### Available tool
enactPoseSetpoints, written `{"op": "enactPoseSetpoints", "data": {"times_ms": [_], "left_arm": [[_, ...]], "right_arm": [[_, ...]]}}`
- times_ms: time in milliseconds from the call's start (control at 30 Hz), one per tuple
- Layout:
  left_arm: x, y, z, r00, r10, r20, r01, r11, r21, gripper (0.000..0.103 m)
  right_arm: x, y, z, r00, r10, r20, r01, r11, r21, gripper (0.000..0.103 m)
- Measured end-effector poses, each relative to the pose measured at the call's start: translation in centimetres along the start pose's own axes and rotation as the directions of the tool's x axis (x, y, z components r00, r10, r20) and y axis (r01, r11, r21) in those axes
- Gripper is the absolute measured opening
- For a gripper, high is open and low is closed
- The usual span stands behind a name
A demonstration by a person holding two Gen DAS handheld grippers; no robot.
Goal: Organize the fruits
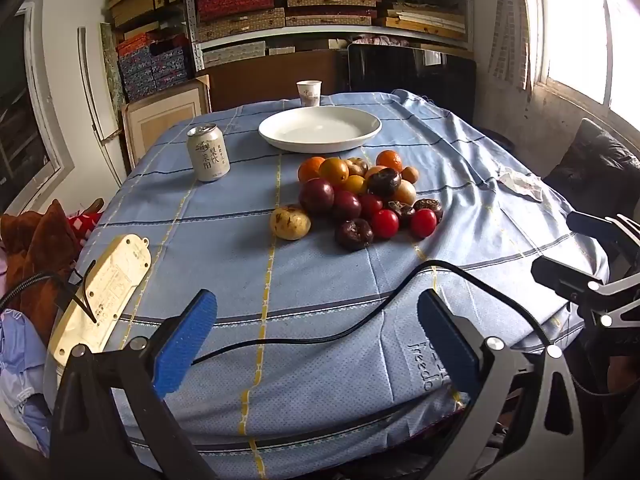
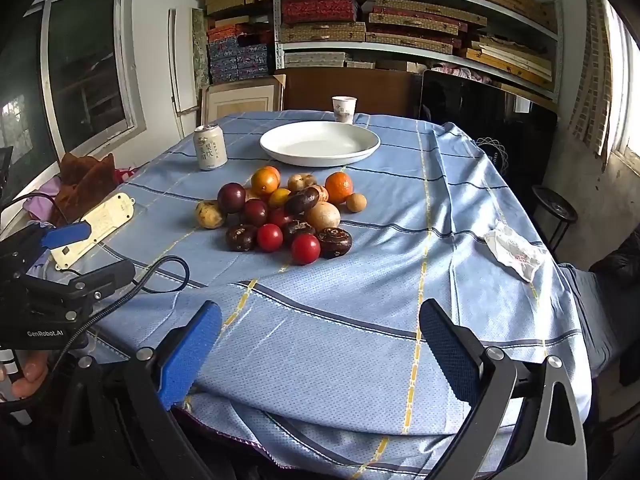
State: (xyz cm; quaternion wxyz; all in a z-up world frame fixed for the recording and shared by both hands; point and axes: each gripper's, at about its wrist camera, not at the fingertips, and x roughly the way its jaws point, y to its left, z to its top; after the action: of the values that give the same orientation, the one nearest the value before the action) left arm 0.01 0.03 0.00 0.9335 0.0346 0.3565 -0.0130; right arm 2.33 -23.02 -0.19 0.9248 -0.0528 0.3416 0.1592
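Mid-table, just in front of the plate: mixed heap of round fruits (image 2: pixel 286 216) is sitting on the blue checked tablecloth (image 2: pixel 360 300), pieces touching and partly stacked.
Fruit mix: orange citrus (image 2: pixel 339 187), small shiny red tomatoes (image 2: pixel 305 249), smooth dark purple round fruits (image 2: pixel 231 197), dark brown rough-skinned pieces (image 2: pixel 335 242), one spotted yellow fruit (image 1: pixel 290 222) at the heap's left edge.
Handling, tomatoes: looking light, slick, thin-skinned; likely bruising or splitting under a hard squeeze. Pinch across the widest part, gently.
Handling, citrus: looking firmer and heavier, dimpled peel should be giving the pads grip; take across the equator.
Handling, heap: round pieces are likely rolling once a neighbour is lifted; outer pieces (front tomato, spotted yellow fruit) are looking safest to take first.
Target, judged: wide shallow white ceramic plate (image 2: pixel 320 143) is standing bare just behind the heap.
Left gripper (image 1: pixel 316 344): blue pads spread wide, gripping nothing, hovering over the near table edge, angled down toward the heap.
Right gripper (image 2: pixel 320 350): same, pads spread wide, nothing between them, well short of the fruit.
Surroundings: white drink can (image 2: pixel 210 147) is standing left of the plate, paper cup (image 2: pixel 344 109) behind it, cream power strip (image 2: pixel 94 230) and black cable (image 1: pixel 320 336) lying at the near left, crumpled wrapper (image 2: pixel 514 254) lying at the right.
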Motion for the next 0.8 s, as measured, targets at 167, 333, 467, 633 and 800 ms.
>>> {"op": "enactPoseSetpoints", "data": {"times_ms": [167, 333, 467, 633, 800], "left_arm": [[0.0, -0.2, 0.0, 1.0, 0.023, 0.002, -0.023, 1.0, 0.017, 0.099], [-0.1, -0.6, -0.1, 0.999, 0.032, -0.001, -0.032, 0.999, 0.015, 0.099], [0.1, 0.3, 0.1, 1.0, 0.013, -0.004, -0.013, 1.0, 0.011, 0.099], [0.1, 0.6, -0.1, 1.0, 0.012, -0.008, -0.012, 1.0, 0.011, 0.099], [0.3, 0.9, -0.5, 1.0, 0.013, -0.011, -0.013, 1.0, 0.011, 0.099]], "right_arm": [[0.0, -0.1, 0.0, 1.0, -0.009, 0.008, 0.009, 1.0, 0.001, 0.1], [0.2, 0.5, -0.1, 1.0, 0.0, 0.003, 0.0, 1.0, -0.001, 0.1], [0.2, 0.5, -0.1, 1.0, 0.004, 0.0, -0.004, 1.0, 0.001, 0.1], [0.0, 0.5, -0.1, 1.0, 0.001, -0.002, -0.001, 1.0, -0.004, 0.1], [0.0, 0.7, -0.1, 1.0, 0.001, -0.003, -0.001, 1.0, -0.001, 0.1]]}}
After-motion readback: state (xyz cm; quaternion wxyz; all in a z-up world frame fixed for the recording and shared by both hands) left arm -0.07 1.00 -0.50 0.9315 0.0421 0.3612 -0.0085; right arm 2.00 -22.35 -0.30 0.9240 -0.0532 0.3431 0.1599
